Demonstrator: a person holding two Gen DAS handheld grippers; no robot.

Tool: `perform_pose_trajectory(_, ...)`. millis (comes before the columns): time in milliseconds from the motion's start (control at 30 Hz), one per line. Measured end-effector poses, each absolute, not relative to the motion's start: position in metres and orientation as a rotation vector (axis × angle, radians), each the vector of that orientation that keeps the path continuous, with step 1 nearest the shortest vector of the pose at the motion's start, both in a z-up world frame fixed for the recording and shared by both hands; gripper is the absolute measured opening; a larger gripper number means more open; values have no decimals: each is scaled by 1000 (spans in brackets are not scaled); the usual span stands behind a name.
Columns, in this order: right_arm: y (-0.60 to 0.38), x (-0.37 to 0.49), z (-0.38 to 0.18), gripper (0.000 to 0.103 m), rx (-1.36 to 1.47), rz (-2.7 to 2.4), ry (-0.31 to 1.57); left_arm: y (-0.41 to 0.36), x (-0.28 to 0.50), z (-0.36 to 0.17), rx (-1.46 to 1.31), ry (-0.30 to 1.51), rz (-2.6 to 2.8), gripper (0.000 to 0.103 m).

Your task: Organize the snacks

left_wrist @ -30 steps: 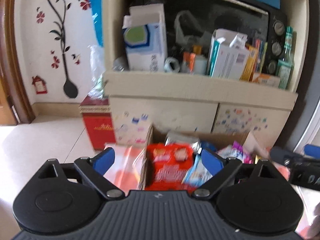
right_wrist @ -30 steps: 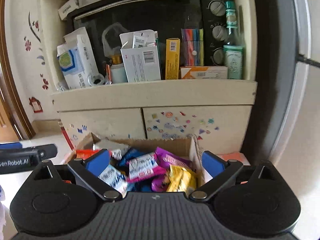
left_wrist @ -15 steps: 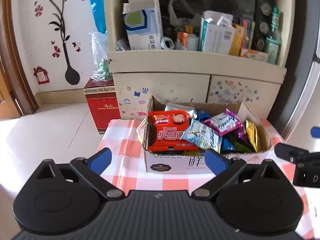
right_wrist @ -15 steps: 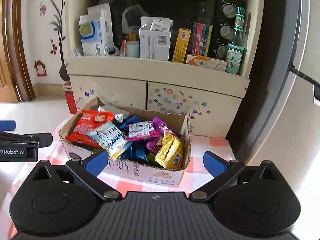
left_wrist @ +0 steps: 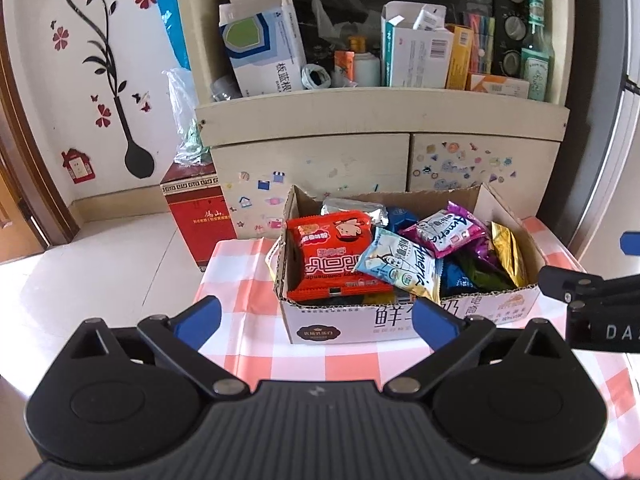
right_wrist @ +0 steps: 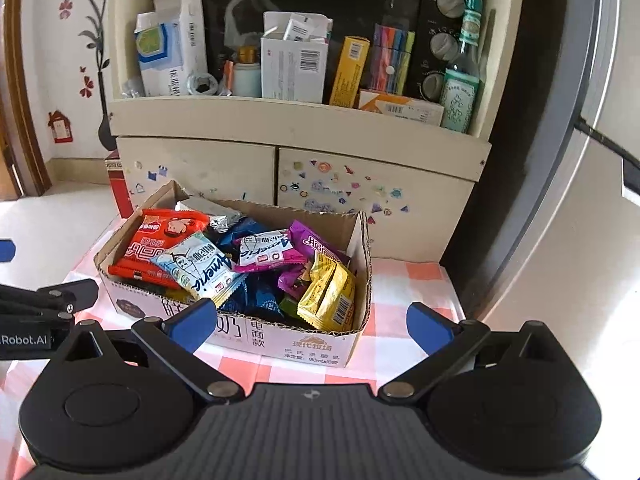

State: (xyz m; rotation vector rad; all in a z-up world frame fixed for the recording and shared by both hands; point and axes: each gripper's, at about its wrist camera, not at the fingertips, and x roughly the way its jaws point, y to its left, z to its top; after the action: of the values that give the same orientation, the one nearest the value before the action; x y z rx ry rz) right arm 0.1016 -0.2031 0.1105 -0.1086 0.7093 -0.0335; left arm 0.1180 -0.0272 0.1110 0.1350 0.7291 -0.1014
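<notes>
A cardboard box [left_wrist: 332,330] [right_wrist: 304,346] full of snack packets stands on a red-and-white checked table [left_wrist: 248,344]. On top lie a red packet [left_wrist: 332,256] [right_wrist: 156,248], a light blue packet [left_wrist: 400,268] [right_wrist: 200,266], a purple and white packet [left_wrist: 444,230] [right_wrist: 268,250] and a yellow packet [right_wrist: 330,298]. My left gripper [left_wrist: 316,316] is open and empty, in front of the box's left part. My right gripper [right_wrist: 310,322] is open and empty, in front of the box's right part. Each gripper shows at the edge of the other's view.
Behind the table stands a cream cabinet [right_wrist: 280,128] with boxes, a bottle [right_wrist: 460,80] and a black oven [right_wrist: 440,20] on its shelf. A red box [left_wrist: 198,216] stands on the floor at the left. A grey fridge [right_wrist: 568,160] is at the right.
Both grippers have pulled back and up from the box, so the whole box and the checked table now show. Both stay open and empty.
</notes>
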Motion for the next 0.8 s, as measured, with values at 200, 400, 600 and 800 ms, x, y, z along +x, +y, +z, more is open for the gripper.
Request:
perform_pose_trajectory(200, -202, 109, 106, 103, -104, -43, 736, -27, 128, 109, 128, 741, -101, 101)
perform_pose_trajectory(400, -200, 116, 99, 103, -141, -36, 772, -33, 134, 107, 192, 732, -113, 101)
perform_pose_trajectory(600, -202, 126, 93, 103, -155, -40, 794, -37, 140, 102, 220, 744, -120, 101)
perform_pose_trajectory(800, -201, 135, 90, 103, -145, -48, 802, -43, 145, 98, 243, 743, -125, 101)
